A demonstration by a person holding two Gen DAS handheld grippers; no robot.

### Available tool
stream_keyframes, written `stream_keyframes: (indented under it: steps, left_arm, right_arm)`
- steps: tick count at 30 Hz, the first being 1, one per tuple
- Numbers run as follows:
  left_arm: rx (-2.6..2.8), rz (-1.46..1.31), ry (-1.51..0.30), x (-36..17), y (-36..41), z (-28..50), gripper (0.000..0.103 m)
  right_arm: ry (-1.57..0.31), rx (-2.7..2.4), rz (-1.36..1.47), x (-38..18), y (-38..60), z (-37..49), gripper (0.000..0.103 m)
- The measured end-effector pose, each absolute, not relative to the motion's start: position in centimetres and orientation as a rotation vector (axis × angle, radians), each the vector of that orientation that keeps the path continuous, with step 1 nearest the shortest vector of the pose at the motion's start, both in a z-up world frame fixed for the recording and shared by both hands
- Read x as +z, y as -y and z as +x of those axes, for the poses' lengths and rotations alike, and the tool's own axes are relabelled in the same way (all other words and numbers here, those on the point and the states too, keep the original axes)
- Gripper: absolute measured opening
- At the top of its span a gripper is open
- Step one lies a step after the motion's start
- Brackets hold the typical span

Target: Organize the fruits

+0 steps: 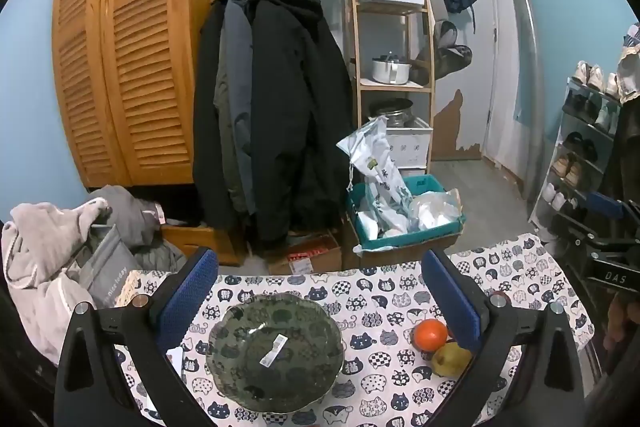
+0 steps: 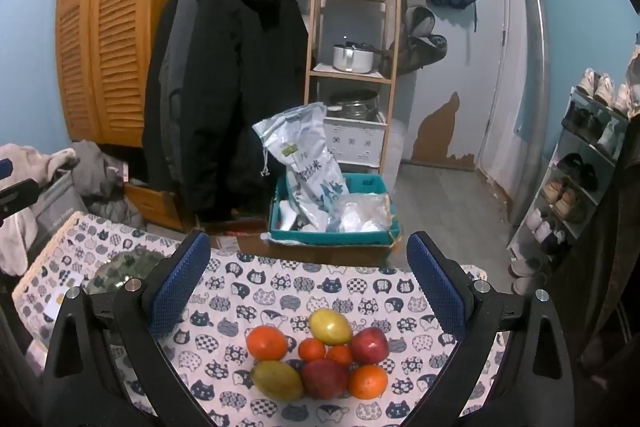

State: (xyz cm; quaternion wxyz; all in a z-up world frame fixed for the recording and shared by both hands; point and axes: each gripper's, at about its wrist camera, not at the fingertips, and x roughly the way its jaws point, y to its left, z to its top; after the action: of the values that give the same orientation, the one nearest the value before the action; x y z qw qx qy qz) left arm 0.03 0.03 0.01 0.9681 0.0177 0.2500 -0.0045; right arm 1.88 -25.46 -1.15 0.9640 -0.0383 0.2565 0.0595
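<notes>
A clear glass bowl (image 1: 276, 351) with a white sticker sits empty on the cat-print tablecloth (image 1: 384, 291), below my open left gripper (image 1: 320, 299). An orange (image 1: 430, 334) and a yellow-green fruit (image 1: 451, 359) lie to its right. In the right wrist view a pile of fruit lies below my open right gripper (image 2: 308, 283): a yellow fruit (image 2: 330, 326), a large orange (image 2: 266, 342), two red apples (image 2: 370, 345), small oranges (image 2: 312, 349) and another yellow-green fruit (image 2: 277, 379). The bowl (image 2: 124, 267) shows at the left.
Beyond the table's far edge stand a teal crate (image 2: 332, 231) with plastic bags, hanging black coats (image 1: 272, 107), a wooden shelf (image 1: 394, 83) and a shoe rack (image 2: 580, 179). Grey clothes (image 1: 44, 259) are piled at the left. The right gripper's body (image 1: 608, 259) shows at the right.
</notes>
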Motion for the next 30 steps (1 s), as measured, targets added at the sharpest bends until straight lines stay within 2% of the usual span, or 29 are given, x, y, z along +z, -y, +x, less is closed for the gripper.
stream_keyframes:
  steps: [30]
  left_arm:
    - [-0.031, 0.030, -0.511, -0.37, -0.07, -0.18, 0.103]
  right_arm:
    - [-0.526, 0.118, -0.079, -1.09, 25.32, 1.95, 0.097]
